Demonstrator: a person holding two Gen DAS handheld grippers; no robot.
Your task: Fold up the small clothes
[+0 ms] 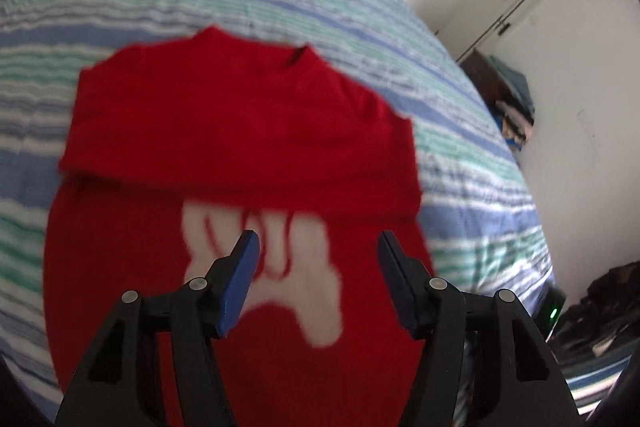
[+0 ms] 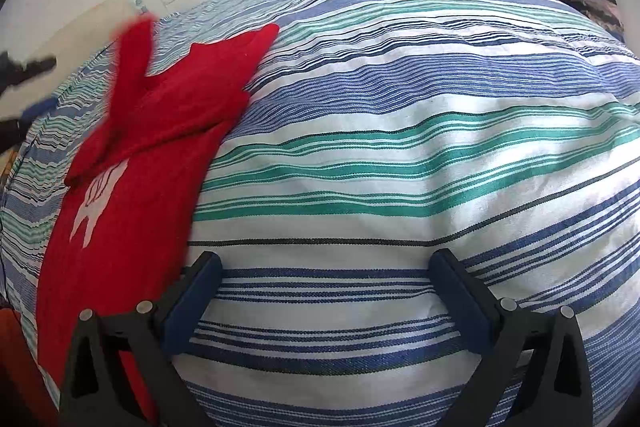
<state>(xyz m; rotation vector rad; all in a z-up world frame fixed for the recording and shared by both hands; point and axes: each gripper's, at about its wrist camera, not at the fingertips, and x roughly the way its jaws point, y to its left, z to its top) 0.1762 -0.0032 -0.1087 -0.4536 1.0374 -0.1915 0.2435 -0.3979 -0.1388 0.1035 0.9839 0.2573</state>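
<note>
Striped bedspread [image 2: 400, 131] under a partly folded red shirt [image 1: 240, 131]. We see left gripper [image 1: 318, 247] wide over it, empty. Right gripper [image 2: 326, 267] wide beside it, empty.

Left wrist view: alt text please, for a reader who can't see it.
A red shirt with a white print lies on a blue, green and white striped bedspread, its top part folded down over the body. The left gripper hovers open above the print, holding nothing; the image is blurred.
</note>
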